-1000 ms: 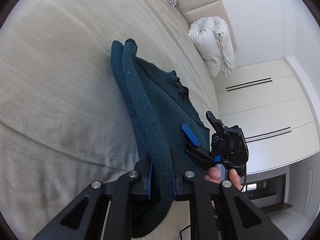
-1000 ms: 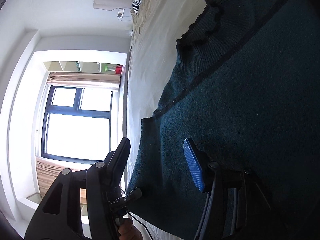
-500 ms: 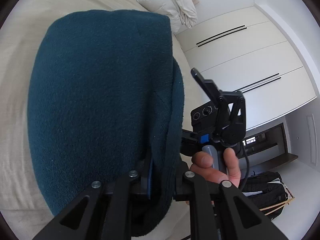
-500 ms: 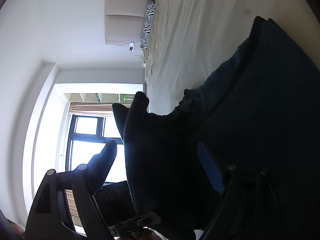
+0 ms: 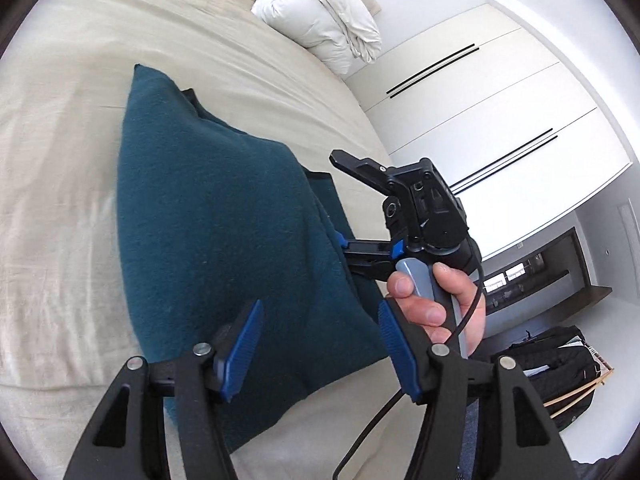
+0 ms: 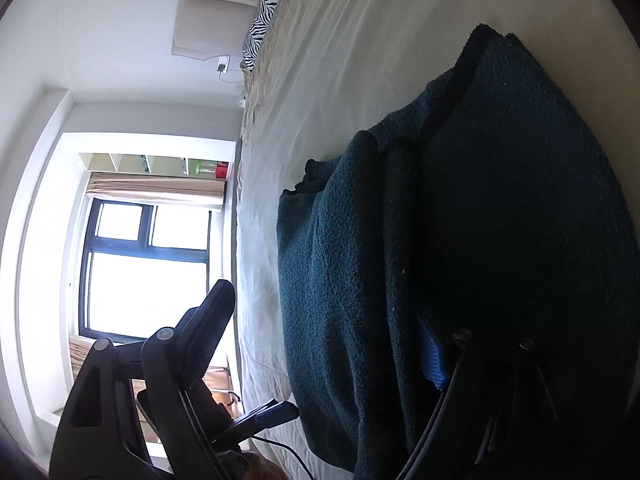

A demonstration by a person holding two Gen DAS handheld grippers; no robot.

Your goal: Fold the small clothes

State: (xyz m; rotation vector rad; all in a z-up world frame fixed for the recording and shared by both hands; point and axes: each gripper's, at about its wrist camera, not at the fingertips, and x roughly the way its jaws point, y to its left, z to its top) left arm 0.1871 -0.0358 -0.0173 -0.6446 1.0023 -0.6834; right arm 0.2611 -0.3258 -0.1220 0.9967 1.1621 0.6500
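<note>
A dark teal knitted garment [image 5: 224, 216] lies folded over on the beige bed [image 5: 52, 184]. My left gripper [image 5: 320, 348] is open just above the garment's near edge, its blue pads apart with nothing between them. My right gripper [image 5: 352, 208] shows in the left wrist view at the garment's right edge, open, one finger above the cloth and one tucked under the fold. In the right wrist view the garment [image 6: 500, 240] fills the right side, folded layers lying between the wide-apart fingers of the right gripper [image 6: 328, 344].
A bundled white duvet [image 5: 320, 12] and a zebra-print pillow [image 6: 264, 20] lie at the bed's head. White wardrobe doors [image 5: 500, 120] stand beyond the bed. A window [image 6: 136, 272] is on the other side. A dark bag [image 5: 552, 368] sits on the floor.
The left gripper carried a fold of the garment over onto the rest and then let go, opening wide. The garment now lies doubled on the bed. The right gripper stays open at its edge.
</note>
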